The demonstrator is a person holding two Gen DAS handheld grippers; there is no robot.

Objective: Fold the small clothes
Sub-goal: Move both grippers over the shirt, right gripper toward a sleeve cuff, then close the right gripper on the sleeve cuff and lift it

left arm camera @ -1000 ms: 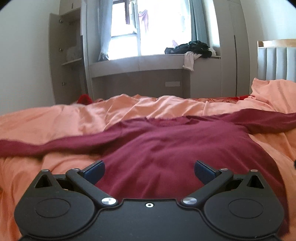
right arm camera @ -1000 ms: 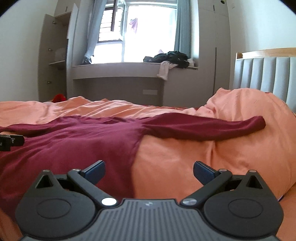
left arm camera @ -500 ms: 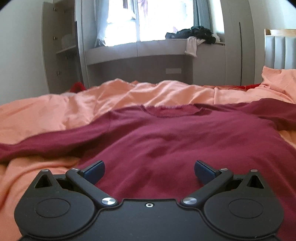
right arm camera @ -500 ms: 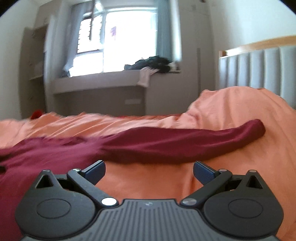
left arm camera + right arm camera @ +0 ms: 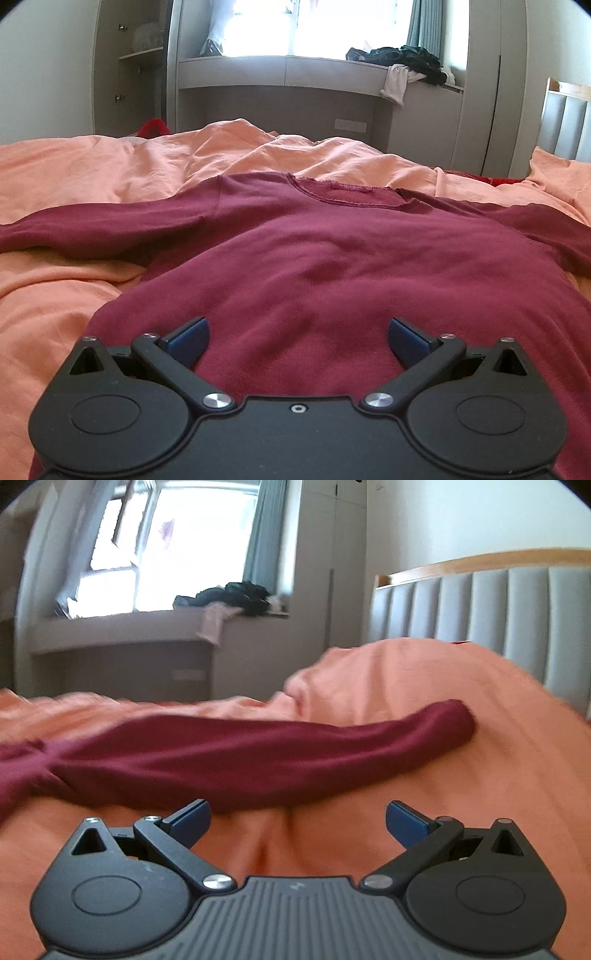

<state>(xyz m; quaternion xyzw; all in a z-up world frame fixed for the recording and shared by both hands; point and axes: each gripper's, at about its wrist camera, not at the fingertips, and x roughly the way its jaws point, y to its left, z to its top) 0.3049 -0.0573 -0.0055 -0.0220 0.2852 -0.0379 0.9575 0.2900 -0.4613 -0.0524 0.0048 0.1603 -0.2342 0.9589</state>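
Observation:
A dark red long-sleeved top (image 5: 325, 266) lies spread flat on the orange bedcover (image 5: 92, 173), neckline at the far side, sleeves stretched out to both sides. My left gripper (image 5: 297, 338) hovers open over the lower body of the top, nothing between its blue pads. In the right wrist view the top's right sleeve (image 5: 258, 753) runs across the cover, its cuff (image 5: 458, 720) resting against a raised mound of bedding. My right gripper (image 5: 297, 818) is open just in front of that sleeve, over bare bedcover.
A grey padded headboard (image 5: 480, 605) with a wooden top rail stands at the right. Beyond the bed runs a window ledge (image 5: 288, 70) with a heap of dark clothes (image 5: 406, 59). An open cupboard (image 5: 136, 74) stands at the left, with something red (image 5: 153, 127) below it.
My left gripper has moved forward over the top, so the neckline looks closer. My right gripper has swung right and advanced toward the right sleeve, which now fills its view. Both stay open.

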